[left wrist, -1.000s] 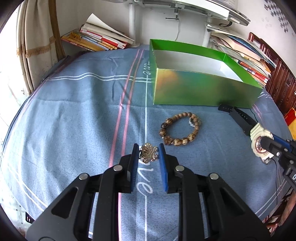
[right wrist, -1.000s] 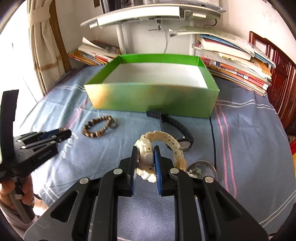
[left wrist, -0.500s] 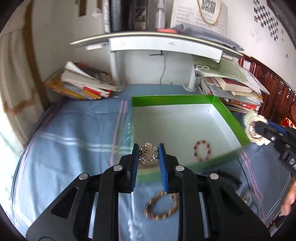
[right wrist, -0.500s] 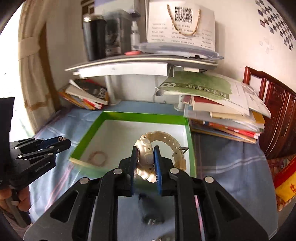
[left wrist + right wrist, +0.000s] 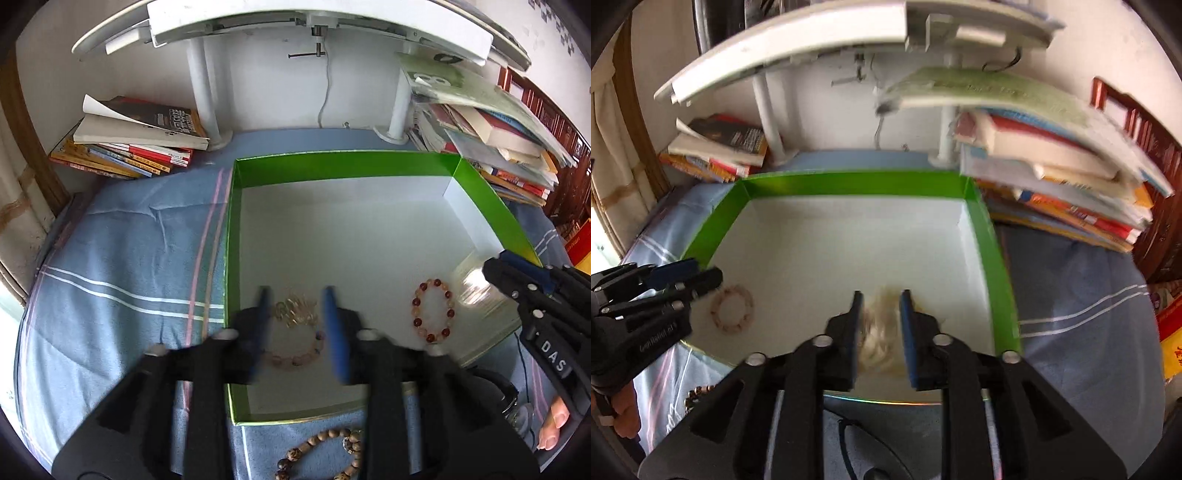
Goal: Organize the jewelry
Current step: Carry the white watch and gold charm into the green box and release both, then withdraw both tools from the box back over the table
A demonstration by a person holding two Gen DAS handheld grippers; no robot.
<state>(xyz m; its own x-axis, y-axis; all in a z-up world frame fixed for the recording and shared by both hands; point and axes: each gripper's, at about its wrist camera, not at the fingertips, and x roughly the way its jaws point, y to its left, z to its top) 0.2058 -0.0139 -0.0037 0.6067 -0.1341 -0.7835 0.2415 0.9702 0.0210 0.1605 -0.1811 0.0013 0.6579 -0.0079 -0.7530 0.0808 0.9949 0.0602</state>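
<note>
Both tools have swung over the green box [image 5: 343, 164] and spread apart, left tool [image 5: 297, 325] above the released gold brooch [image 5: 295, 312], right tool [image 5: 881, 325] above the blurred cream watch [image 5: 881, 332].

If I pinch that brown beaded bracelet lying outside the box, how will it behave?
The brown beaded bracelet is separate round beads in a loop, so it will probably sag from the claw rather than hold its ring shape. The beads look smooth, so it may slip. On the blue cloth it should drag, not roll.
</note>
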